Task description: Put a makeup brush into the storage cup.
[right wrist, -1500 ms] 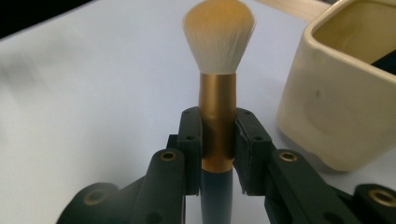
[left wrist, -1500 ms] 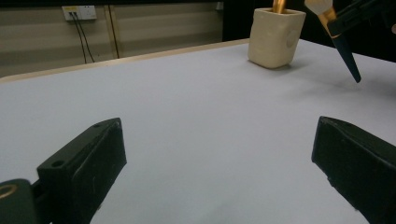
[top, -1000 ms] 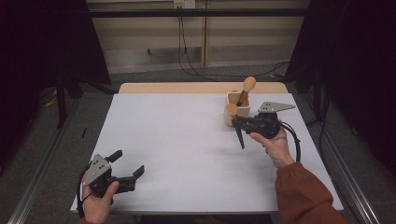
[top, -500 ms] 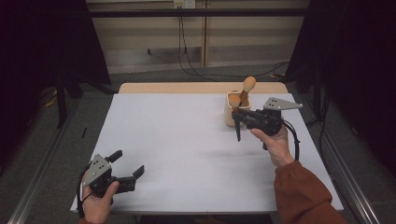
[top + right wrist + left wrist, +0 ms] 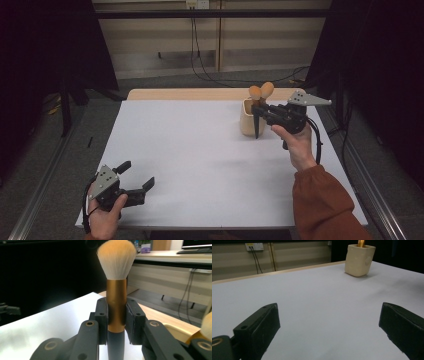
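Gold-ferruled makeup brush [image 5: 116,305] clamped in right tool [image 5: 116,320], best lifted straight clear of cream holder [image 5: 248,120]; left tool [image 5: 135,182] wide.

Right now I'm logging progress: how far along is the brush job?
Done: the right tongs are clamped on one brush, lifted above the table. In hand: that brush, beside the cup. Left: another brush stands in the cup; the left tongs rest open and idle.
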